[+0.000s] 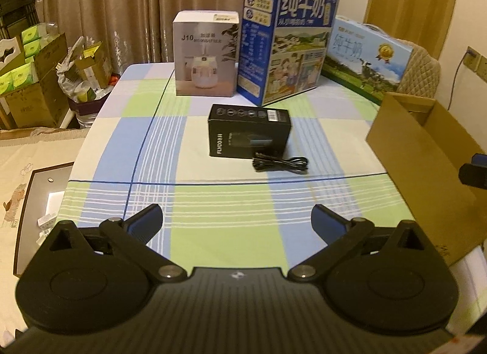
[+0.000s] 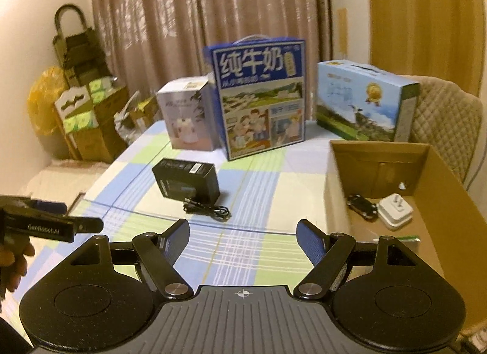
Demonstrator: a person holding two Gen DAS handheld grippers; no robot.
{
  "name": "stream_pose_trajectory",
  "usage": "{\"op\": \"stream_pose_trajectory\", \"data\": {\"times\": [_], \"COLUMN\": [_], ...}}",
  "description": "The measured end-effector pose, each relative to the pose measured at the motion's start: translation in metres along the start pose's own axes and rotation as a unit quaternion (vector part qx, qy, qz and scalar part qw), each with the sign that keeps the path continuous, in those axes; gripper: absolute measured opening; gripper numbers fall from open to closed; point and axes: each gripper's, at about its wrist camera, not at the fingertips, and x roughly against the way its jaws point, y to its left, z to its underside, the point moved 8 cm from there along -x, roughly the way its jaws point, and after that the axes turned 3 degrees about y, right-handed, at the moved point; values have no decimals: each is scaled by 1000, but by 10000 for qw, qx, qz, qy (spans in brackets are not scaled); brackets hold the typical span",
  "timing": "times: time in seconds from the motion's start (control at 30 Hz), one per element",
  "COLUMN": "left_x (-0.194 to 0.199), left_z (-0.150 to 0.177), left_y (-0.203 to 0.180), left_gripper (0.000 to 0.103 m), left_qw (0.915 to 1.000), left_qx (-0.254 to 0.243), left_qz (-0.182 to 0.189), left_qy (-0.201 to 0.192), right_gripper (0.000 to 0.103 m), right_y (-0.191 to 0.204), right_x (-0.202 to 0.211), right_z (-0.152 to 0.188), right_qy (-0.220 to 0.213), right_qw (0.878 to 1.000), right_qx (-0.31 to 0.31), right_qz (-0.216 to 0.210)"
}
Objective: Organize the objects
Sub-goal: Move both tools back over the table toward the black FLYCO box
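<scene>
Both the left gripper [image 1: 236,221] and right gripper [image 2: 242,236] are held wide open and empty. The black box [image 1: 248,130] and coiled cable [image 1: 281,164] lie mid-table [image 1: 213,238], left of the cardboard box [image 2: 438,189] at the right edge. The cable is best pinched across its bundled middle, so that no loop trails.

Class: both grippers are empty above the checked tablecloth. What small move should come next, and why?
Probably bring the left gripper, jaws open, forward to the black cable beside the small black box. Both lie loose, while the cardboard box already holds a white plug.
</scene>
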Motion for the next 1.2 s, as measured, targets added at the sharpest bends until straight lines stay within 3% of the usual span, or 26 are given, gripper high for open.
{"op": "stream_pose_trajectory", "data": {"times": [0.2, 0.43, 0.67, 0.83, 1.2], "left_x": [-34, -68, -94, -107, -129], "left_z": [-4, -13, -25, -38, -45], "left_y": [12, 23, 27, 27, 36], "left_gripper": [102, 102, 102, 102, 102], "left_qw": [9995, 9998, 9997, 9986, 9992], "left_qx": [-168, 30, -152, -469, -367], "left_qz": [-272, -186, -179, -220, -171], "left_qy": [-27, -47, -20, -123, -32], "right_gripper": [75, 75, 74, 64, 60], "right_y": [8, 20, 27, 32, 42], "right_x": [-46, -99, -148, -182, -243], "right_z": [2, 6, 9, 12, 10], "right_qy": [156, 310, 342, 455, 578], "right_qw": [9995, 9974, 9928, 9863, 9723], "right_qx": [260, 642, 1121, 1535, 2211], "right_qz": [20, -99, -231, -398, -484]}}
